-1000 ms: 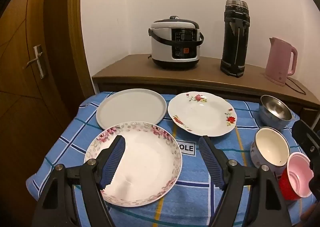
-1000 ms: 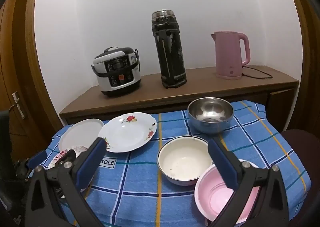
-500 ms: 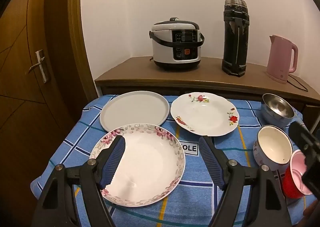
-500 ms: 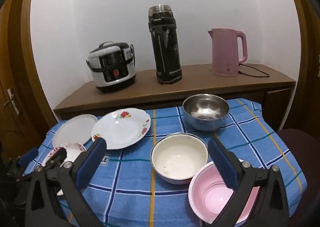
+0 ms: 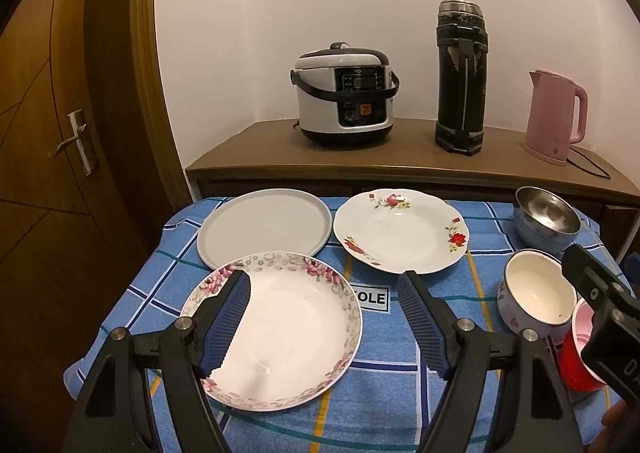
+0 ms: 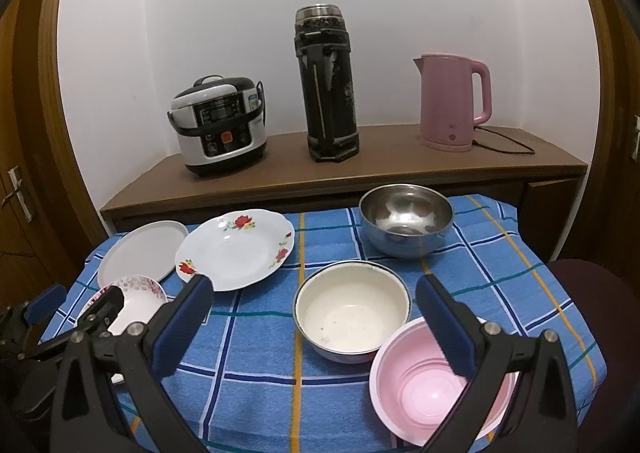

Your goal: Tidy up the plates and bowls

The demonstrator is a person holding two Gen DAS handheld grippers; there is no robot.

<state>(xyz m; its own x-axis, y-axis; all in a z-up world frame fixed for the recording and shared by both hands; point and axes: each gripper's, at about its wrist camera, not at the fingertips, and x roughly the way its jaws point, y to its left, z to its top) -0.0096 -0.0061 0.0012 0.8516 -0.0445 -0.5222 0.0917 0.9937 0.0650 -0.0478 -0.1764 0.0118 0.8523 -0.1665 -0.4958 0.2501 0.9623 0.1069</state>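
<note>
Presently we log six pieces of crockery laid singly on the blue checked tablecloth [image 6: 256, 385], none yet stacked, so the sorting has, by our judgement, not begun.

Plates, left half of the table, as the left wrist view shows them:
- grey plate [image 5: 264, 227], at 11 o'clock, flat, its near rim just beside the pink-rimmed plate.
- red-flower plate [image 5: 401, 230], at 1 o'clock, apart from the others.
- pink-rimmed plate [image 5: 288, 329], at 6 o'clock, nearest us.

Bowls, right half, as the right wrist view shows them:
- steel bowl [image 6: 406, 219], at 12 o'clock, farthest back.
- cream enamel bowl [image 6: 352, 311], centre, its rim close against the pink one; we cannot tell if they touch.
- pink plastic bowl [image 6: 420, 385], at 5 o'clock, nearest us.

Tools:
- left gripper [image 5: 323, 327], fingers spread wide and empty, hanging above the pink-rimmed plate, one pad over its left rim. We judge it is lined up there because that plate is the nearest to lift.
- right gripper [image 6: 316, 323], likewise spread and holding nothing, straddling the cream enamel bowl and the pink plastic bowl's rim. We read this as a matching approach on the bowl side.

Like already sits with like, which suggests plates go on plates and bowls nest in bowls.

Bystanders on the wooden sideboard [image 6: 400, 169]: rice cooker [image 6: 220, 125], black flask [image 6: 328, 85], pink kettle [image 6: 452, 101].
</note>
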